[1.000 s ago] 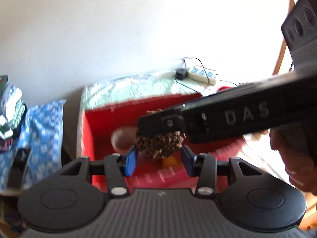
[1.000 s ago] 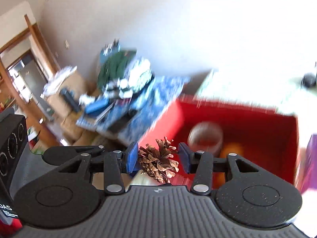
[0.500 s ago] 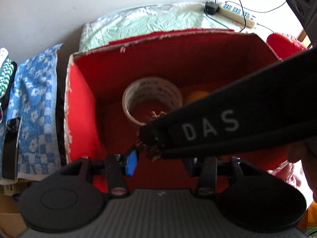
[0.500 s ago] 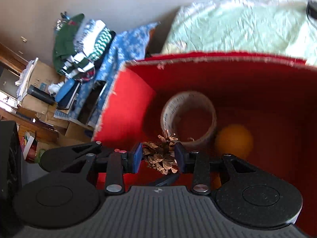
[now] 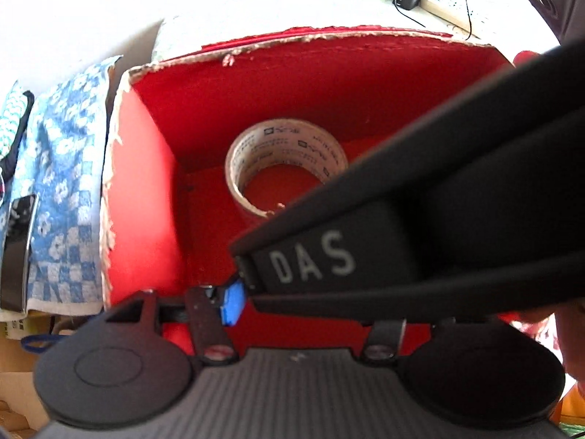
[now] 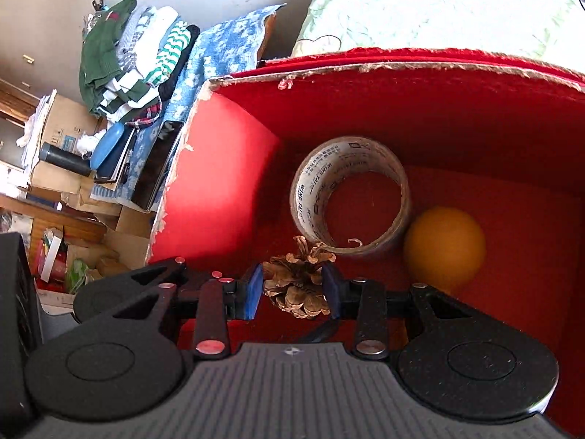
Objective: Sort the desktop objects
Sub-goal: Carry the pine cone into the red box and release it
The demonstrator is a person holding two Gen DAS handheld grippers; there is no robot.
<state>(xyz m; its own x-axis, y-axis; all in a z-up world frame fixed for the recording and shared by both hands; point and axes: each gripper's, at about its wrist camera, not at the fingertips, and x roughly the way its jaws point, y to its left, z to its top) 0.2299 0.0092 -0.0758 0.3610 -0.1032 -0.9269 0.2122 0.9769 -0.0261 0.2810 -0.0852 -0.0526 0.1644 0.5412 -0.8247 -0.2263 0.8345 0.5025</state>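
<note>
Pinecone [image 6: 298, 287] pinched in right gripper [image 6: 294, 292] (inside red box [image 6: 219, 168]).

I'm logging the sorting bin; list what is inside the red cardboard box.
Inside the red cardboard box: a roll of beige packing tape lying flat, an orange ball touching it, and a brown pine cone held in the right gripper. The gripper body covers the near floor.
</note>
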